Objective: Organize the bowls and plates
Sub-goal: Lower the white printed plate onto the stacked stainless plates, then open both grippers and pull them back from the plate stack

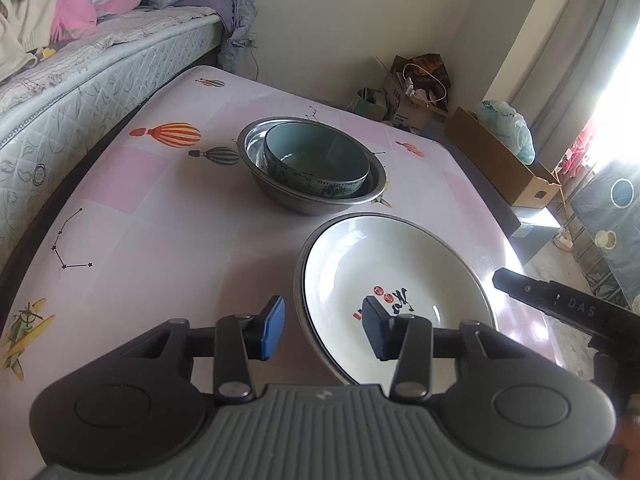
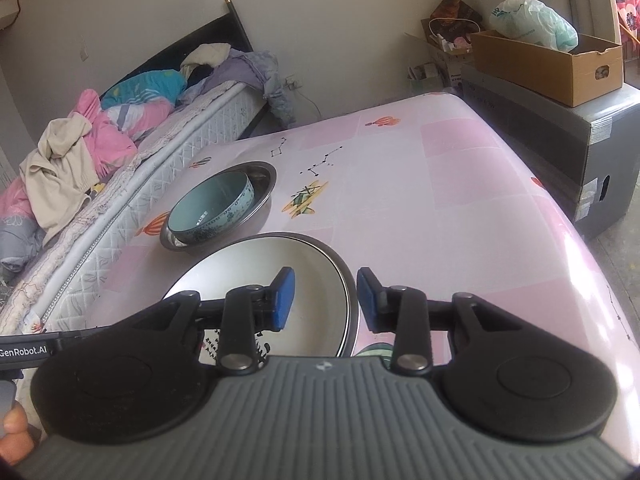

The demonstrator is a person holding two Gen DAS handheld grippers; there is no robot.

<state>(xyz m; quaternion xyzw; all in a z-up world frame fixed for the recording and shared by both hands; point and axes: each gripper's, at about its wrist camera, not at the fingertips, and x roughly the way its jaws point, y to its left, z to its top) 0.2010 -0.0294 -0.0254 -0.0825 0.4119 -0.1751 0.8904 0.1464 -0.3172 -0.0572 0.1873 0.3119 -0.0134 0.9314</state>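
A white plate (image 1: 400, 264) with a dark rim and a printed motif lies on the pink table, seemingly nested in a metal plate. Behind it a teal ceramic bowl (image 1: 316, 160) sits inside a steel bowl (image 1: 280, 192). My left gripper (image 1: 324, 326) is open, its jaws straddling the plate's near left rim. My right gripper (image 2: 325, 300) is open, straddling the plate's (image 2: 256, 272) right rim. The teal bowl (image 2: 212, 208) and steel bowl (image 2: 260, 176) also show in the right wrist view. The right gripper's body (image 1: 560, 304) shows at the right of the left wrist view.
The table (image 1: 168, 240) has a pink cloth with balloon and plane prints. A bed (image 1: 80, 72) with piled clothes runs along its left side. Cardboard boxes (image 1: 504, 160) and a grey crate (image 2: 568, 140) stand beyond the far right edge.
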